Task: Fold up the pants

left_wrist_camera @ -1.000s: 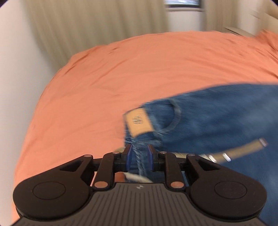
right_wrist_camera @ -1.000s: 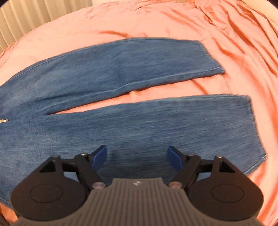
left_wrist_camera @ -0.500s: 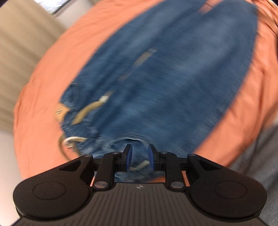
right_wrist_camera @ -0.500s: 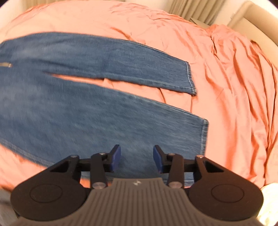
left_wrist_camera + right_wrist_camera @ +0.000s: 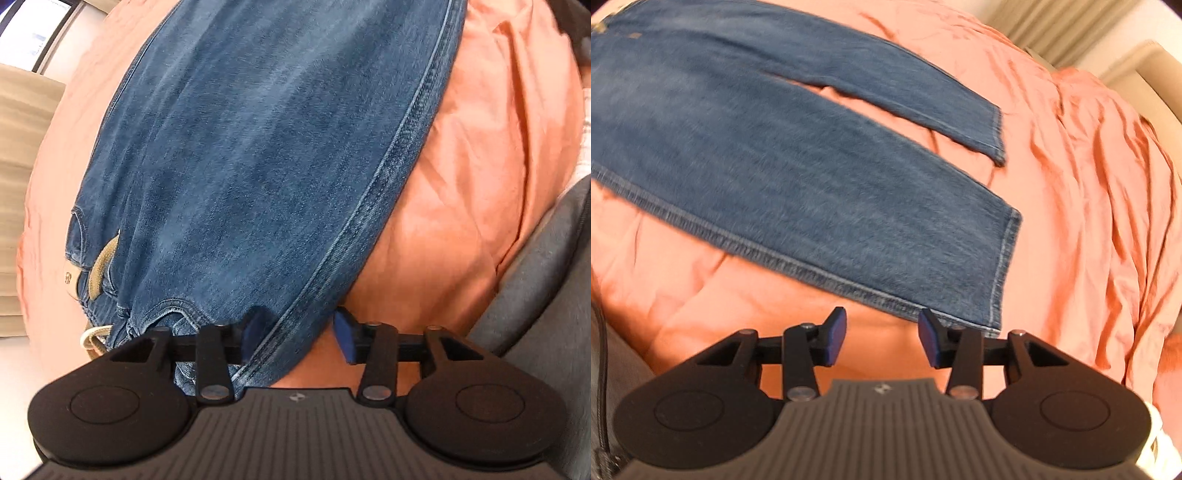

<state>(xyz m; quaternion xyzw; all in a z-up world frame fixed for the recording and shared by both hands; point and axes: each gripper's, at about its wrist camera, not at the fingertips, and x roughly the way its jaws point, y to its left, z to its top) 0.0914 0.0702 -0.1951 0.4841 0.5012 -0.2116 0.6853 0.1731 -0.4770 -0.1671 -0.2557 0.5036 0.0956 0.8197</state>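
Blue jeans [image 5: 258, 155] lie flat on an orange bedsheet [image 5: 480, 184], with a tan belt [image 5: 99, 266] at the waistband on the left. My left gripper [image 5: 299, 336] is open, its jaws astride the near side seam at the waist corner. In the right wrist view the jeans [image 5: 775, 155] have both legs spread, hems to the right. My right gripper [image 5: 882, 336] is open and empty, just short of the near leg's side seam close to the hem [image 5: 1004, 266].
A grey upholstered edge [image 5: 535, 288] lies at the right of the left wrist view. Beige curtains [image 5: 1052, 26] and a beige headboard [image 5: 1137, 70] stand beyond the rumpled sheet [image 5: 1089, 184]. A window [image 5: 33, 33] is at far left.
My left gripper has let go of the waistband, opened, and shifted to the near side seam. My right gripper has pulled back toward the near leg's edge by the hem, still open.
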